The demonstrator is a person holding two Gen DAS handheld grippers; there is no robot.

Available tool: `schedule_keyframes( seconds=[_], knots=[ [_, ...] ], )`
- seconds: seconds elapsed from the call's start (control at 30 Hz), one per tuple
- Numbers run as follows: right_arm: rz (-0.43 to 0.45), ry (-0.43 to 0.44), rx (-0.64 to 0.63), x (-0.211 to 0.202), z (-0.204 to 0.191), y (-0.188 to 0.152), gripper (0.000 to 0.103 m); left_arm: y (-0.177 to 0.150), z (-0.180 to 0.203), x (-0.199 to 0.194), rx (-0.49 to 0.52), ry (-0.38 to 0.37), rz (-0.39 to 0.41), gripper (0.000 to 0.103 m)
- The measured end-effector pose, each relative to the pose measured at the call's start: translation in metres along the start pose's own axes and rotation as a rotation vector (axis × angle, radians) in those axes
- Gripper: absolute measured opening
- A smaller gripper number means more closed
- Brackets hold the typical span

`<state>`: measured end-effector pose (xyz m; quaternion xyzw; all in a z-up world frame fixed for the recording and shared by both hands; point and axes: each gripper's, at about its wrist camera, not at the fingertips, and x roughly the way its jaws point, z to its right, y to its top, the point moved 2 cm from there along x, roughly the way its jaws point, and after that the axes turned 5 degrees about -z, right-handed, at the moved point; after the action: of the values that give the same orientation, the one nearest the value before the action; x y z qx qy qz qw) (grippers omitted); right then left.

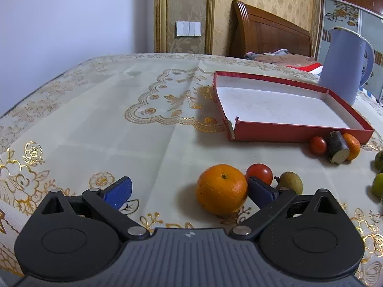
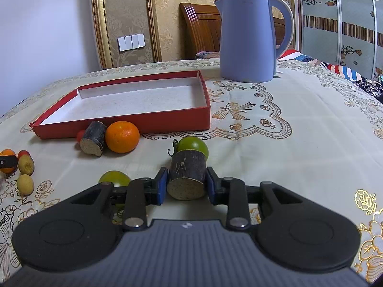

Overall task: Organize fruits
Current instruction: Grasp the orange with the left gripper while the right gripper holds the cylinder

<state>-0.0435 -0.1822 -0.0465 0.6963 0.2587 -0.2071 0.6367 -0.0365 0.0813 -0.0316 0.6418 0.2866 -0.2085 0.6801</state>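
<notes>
My left gripper is open; a large orange lies between its blue pads, against the right one. A red tomato and a brownish fruit lie just behind. My right gripper is shut on a dark sugarcane piece on the table, with a green fruit behind it. The empty red box lies ahead to the left; it also shows in the left wrist view. Another cane piece, an orange and a small tomato rest against its front wall.
A blue kettle stands behind the box on the patterned tablecloth. Another green fruit lies left of my right gripper. Small yellowish fruits lie at the far left. A bed headboard stands beyond the table.
</notes>
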Motion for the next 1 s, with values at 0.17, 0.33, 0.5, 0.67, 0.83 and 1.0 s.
schedule_keyframes(
  seconds=[0.17,0.33,0.5,0.67,0.83,1.0],
  knots=[
    [0.0,0.001,0.002,0.0,0.0,0.0,0.031,-0.002,0.0,-0.003,0.016,-0.023,0.011,0.092],
    [0.0,0.003,0.007,0.0,0.0,0.0,0.031,-0.005,0.011,-0.011,0.077,-0.047,0.03,0.065],
    [0.0,0.003,0.005,0.0,0.0,0.0,0.031,-0.006,0.012,-0.013,0.087,-0.117,0.007,0.044],
    [0.002,0.004,0.005,0.0,0.0,0.0,0.031,-0.005,0.01,-0.011,0.069,-0.139,0.006,0.041],
    [0.008,0.014,0.018,-0.001,0.002,0.0,0.031,-0.008,0.011,-0.014,0.067,-0.134,0.023,0.041],
    [0.043,0.019,0.033,-0.006,0.004,-0.002,0.031,-0.006,0.008,-0.017,0.027,-0.138,0.025,0.042]
  ],
)
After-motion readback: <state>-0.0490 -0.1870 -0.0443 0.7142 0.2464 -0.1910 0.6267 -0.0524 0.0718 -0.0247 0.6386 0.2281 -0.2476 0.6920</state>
